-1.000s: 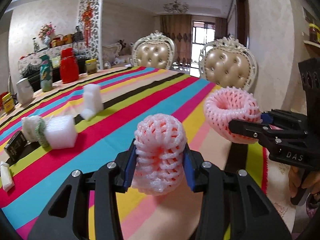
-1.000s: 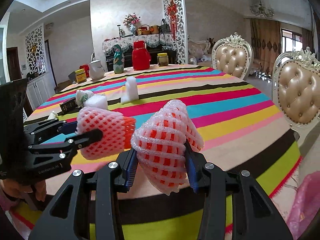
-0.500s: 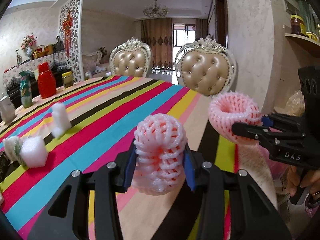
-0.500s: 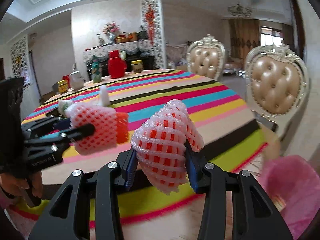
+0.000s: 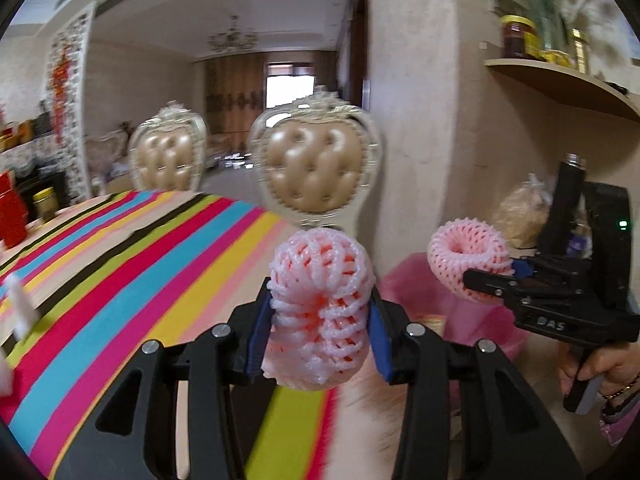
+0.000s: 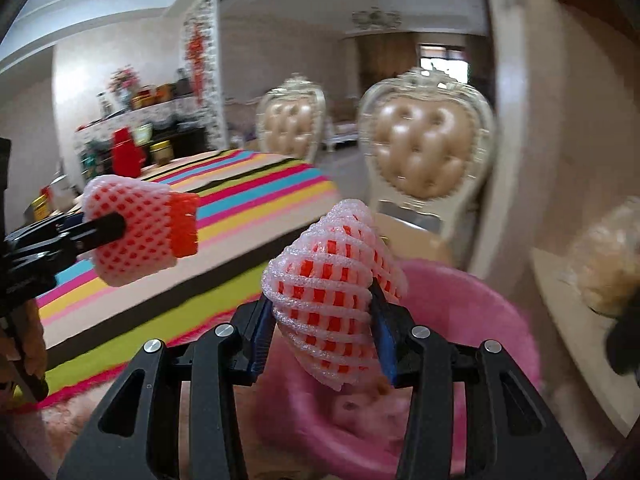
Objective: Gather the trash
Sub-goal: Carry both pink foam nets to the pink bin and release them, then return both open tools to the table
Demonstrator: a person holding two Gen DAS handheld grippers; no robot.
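My left gripper (image 5: 318, 334) is shut on a pink foam fruit net (image 5: 318, 308), held over the table's right edge. My right gripper (image 6: 320, 330) is shut on a second pink foam fruit net (image 6: 332, 300) and holds it just above a pink-lined trash bin (image 6: 480, 300). In the left wrist view the right gripper (image 5: 486, 280) and its net (image 5: 466, 258) hang over the bin (image 5: 472, 316). In the right wrist view the left gripper (image 6: 80, 226) and its net (image 6: 136, 228) are at the left, above the table.
The striped tablecloth (image 5: 132, 268) holds white foam pieces (image 5: 20, 304) at the left and a red container (image 5: 10, 212). Two padded chairs (image 5: 316, 172) stand behind the table. A wall and a shelf (image 5: 560, 80) are at the right, with a bag (image 6: 608, 256) nearby.
Both grippers have swung right, away from the table's middle, each still holding its net. The pink bin has come into view under the right gripper.
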